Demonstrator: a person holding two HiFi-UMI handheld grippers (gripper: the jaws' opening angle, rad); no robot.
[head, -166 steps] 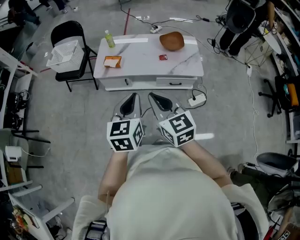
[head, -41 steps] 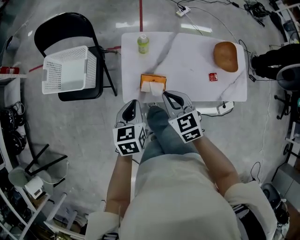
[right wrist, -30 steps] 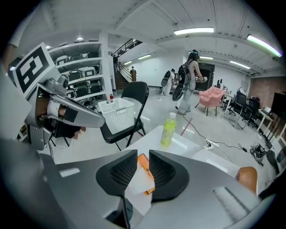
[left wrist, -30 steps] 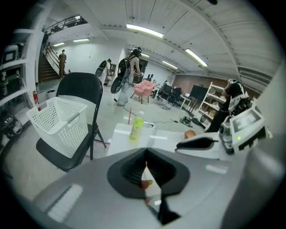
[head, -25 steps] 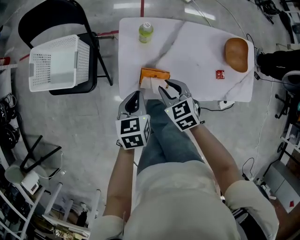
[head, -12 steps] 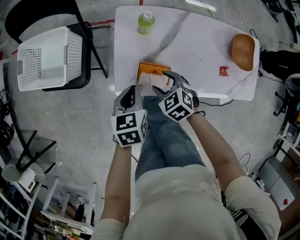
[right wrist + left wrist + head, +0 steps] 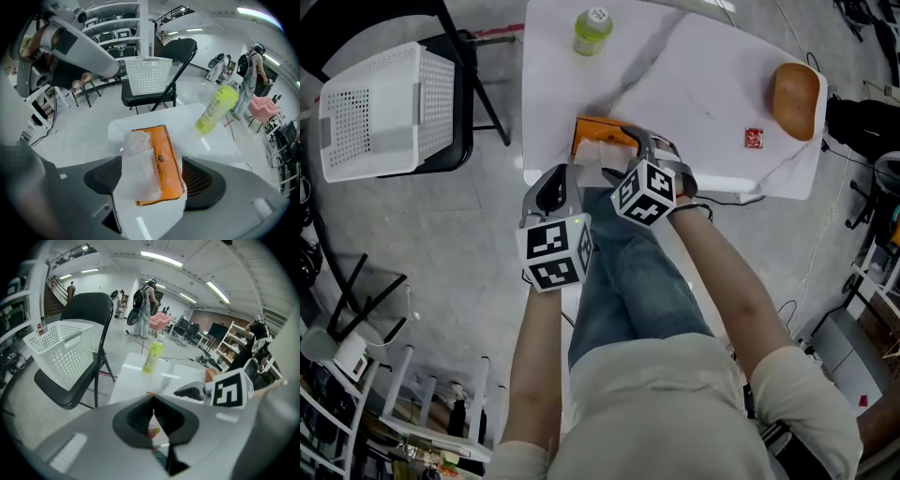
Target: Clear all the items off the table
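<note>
An orange tissue pack [image 7: 598, 134] with a white tissue [image 7: 137, 161] sticking out lies at the near edge of the white table [image 7: 694, 75]. My right gripper [image 7: 623, 157] hangs just over it. Its jaws have just been opening and now stand wide, with the tissue pack [image 7: 161, 159] between them and the pads [image 7: 202, 180] clear of it. My left gripper [image 7: 555, 187] is shut and empty, left of the pack off the table's near edge. On the table also stand a green bottle [image 7: 592, 30], a brown bowl [image 7: 795, 89] and a small red item [image 7: 754, 137].
A white perforated basket [image 7: 384, 108] rests on a black folding chair [image 7: 478, 94] to the left of the table. The person's legs [image 7: 628, 281] are against the table's front. Cables [image 7: 741, 199] lie on the floor at the right.
The person has stepped up to the table. Both grippers have come down, the right one rolling over the tissue pack while its jaws spread wide. The left stays shut.
</note>
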